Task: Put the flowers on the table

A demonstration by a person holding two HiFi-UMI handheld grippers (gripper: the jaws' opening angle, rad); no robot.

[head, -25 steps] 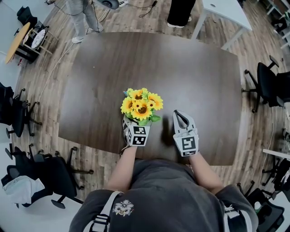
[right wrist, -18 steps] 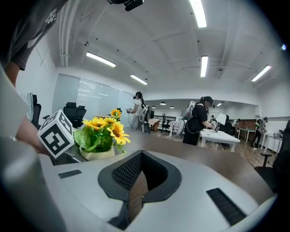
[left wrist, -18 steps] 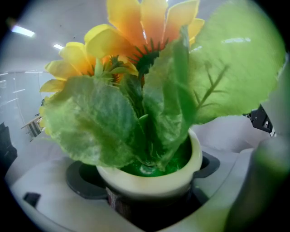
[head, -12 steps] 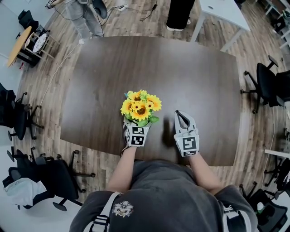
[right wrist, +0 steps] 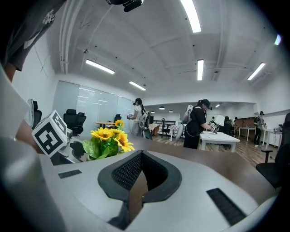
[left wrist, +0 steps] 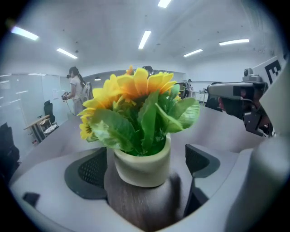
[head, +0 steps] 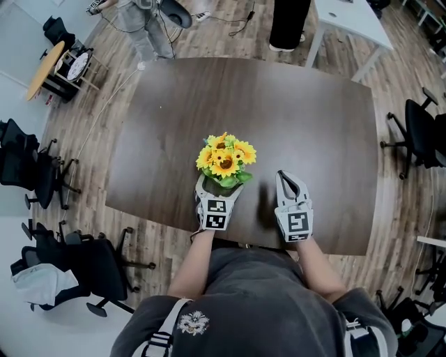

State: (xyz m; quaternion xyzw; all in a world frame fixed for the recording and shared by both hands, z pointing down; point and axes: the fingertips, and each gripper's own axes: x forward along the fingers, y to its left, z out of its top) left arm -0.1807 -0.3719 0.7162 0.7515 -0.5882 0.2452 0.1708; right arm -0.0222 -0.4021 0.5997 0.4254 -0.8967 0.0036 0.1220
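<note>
A bunch of yellow sunflowers in a small cream pot stands on the dark wooden table, near its front edge. My left gripper is open, its jaws on either side of the pot; a gap shows between the pot and the right pad. My right gripper rests to the right of the flowers, shut with nothing in it, its tips meeting in the right gripper view. That view also shows the flowers off to the left.
Black office chairs stand at the left, at the front left and at the right. A white table and two standing people are beyond the far edge. A small round table is far left.
The head view has shifted a little. The flowers stay between my left gripper's jaws near the front edge, and the right gripper keeps its place beside them.
</note>
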